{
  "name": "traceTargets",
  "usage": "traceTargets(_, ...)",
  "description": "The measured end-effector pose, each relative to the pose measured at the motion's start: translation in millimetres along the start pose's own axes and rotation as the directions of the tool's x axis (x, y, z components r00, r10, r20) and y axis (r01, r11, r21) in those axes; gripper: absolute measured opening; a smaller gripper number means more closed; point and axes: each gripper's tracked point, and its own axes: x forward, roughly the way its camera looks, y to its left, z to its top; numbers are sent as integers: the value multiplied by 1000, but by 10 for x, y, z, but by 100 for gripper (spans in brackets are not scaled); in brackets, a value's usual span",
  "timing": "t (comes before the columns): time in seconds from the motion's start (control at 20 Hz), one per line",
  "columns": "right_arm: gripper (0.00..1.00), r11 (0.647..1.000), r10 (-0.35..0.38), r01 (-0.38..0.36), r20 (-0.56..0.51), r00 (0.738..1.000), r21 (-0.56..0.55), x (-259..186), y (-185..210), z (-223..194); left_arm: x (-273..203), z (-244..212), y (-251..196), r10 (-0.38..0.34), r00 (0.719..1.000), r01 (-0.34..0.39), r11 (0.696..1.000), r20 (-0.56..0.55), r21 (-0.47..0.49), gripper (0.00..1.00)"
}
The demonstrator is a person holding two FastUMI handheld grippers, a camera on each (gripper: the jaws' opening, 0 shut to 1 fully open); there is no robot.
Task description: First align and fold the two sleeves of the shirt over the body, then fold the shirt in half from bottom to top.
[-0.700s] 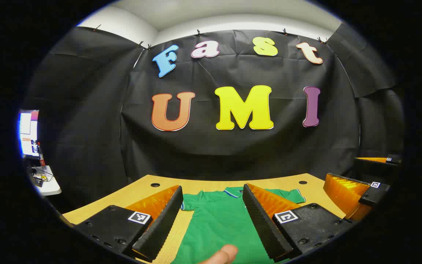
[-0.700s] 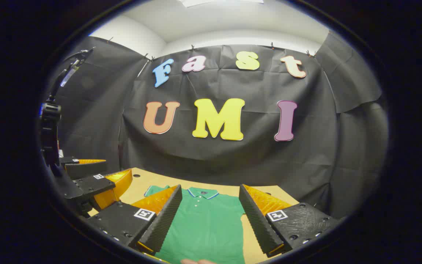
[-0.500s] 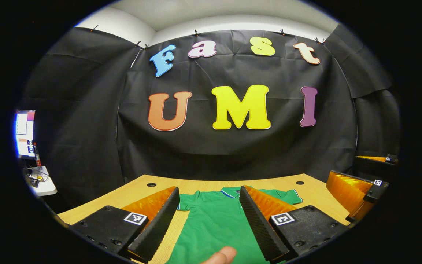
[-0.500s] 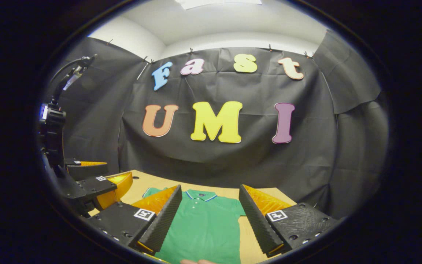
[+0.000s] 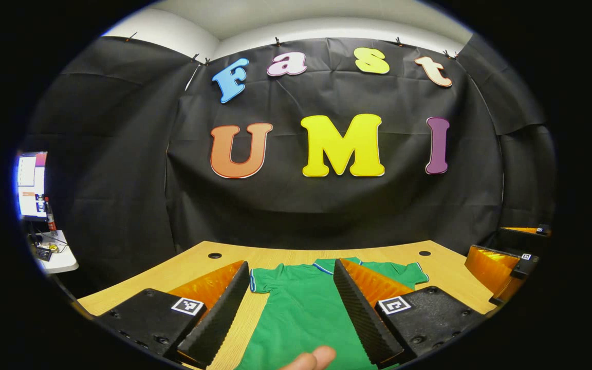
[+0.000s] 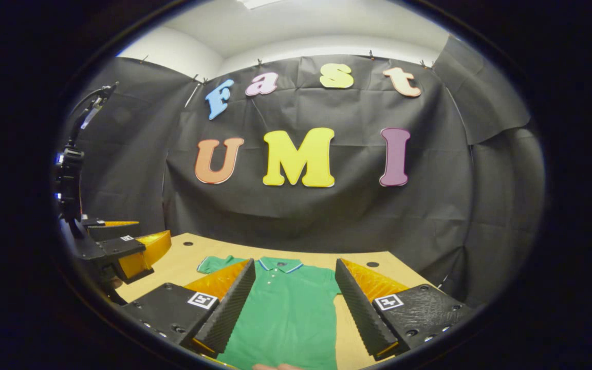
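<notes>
Wooden worktop (image 5: pixel 183 272) before black cloth wall, green shirt (image 6: pixel 285 313) lying flat, collar far, left claw (image 5: pixel 291 308) wide above it, right claw (image 6: pixel 293 308) likewise wide, holding nothing.

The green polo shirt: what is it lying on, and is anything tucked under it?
The green polo shirt lies flat on a light wooden table, whose bare top shows around it. Whatever is beneath the cloth itself is covered, so I cannot tell.
</notes>
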Motion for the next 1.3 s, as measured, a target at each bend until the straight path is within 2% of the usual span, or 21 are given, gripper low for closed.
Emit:
traceTargets(0.25,95,1000,-12,11,-24,1000,-2,107,-76,-92,32,-51,23,6,1000,-6,1000,-18,-2,100)
traceTargets(0.4,95,998,-60,60,-27,998,-13,304,-291,-112,29,-56,38,9,1000,-9,1000,-20,3,100)
traceTargets(0.55,95,989,-147,146,-40,988,-21,653,-680,-154,31,-51,39,6,1000,-6,1000,-16,7,100)
traceTargets(0.8,94,974,-225,219,-148,963,-54,1559,-1214,-555,82,-107,94,14,1000,-14,1000,-25,-1,100)
traceTargets(1.0,95,957,-288,270,-252,924,-103,2233,-1539,-1099,150,-170,136,18,999,-18,1000,-42,-14,100)
traceTargets(1.15,96,944,-329,311,-346,879,-109,2603,-1754,-1534,213,-235,185,24,998,-25,1000,-56,-16,100)
traceTargets(1.3,95,945,-305,324,-470,828,-42,2824,-1890,-1940,277,-310,288,49,996,-50,999,-76,-8,100)
